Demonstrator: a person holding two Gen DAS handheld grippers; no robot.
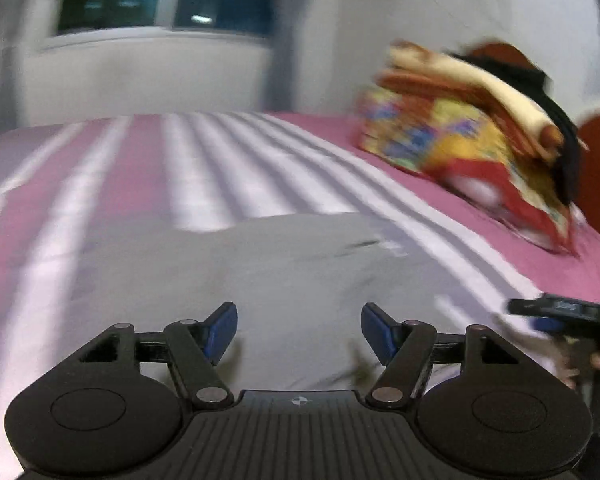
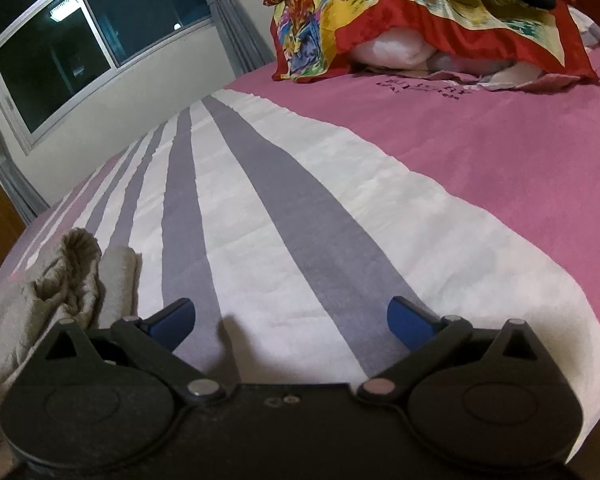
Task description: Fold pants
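Both my left gripper [image 1: 299,330] and right gripper [image 2: 291,322] stand spread, holding nothing. I judge the soft grey-beige cotton pants [image 1: 284,264] limp and light; best pinched at an edge.

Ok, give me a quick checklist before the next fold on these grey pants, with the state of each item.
1. Left gripper open, nothing between its blue pads: ok.
2. Right gripper open and empty: ok.
3. Grey pants lying flat: cannot tell; left view blurred, right view shows a bunched part.
4. Striped pink, white and grey bedsheet bare ahead of the right gripper: ok.
5. Colourful pile of bedding apart from the pants: ok.
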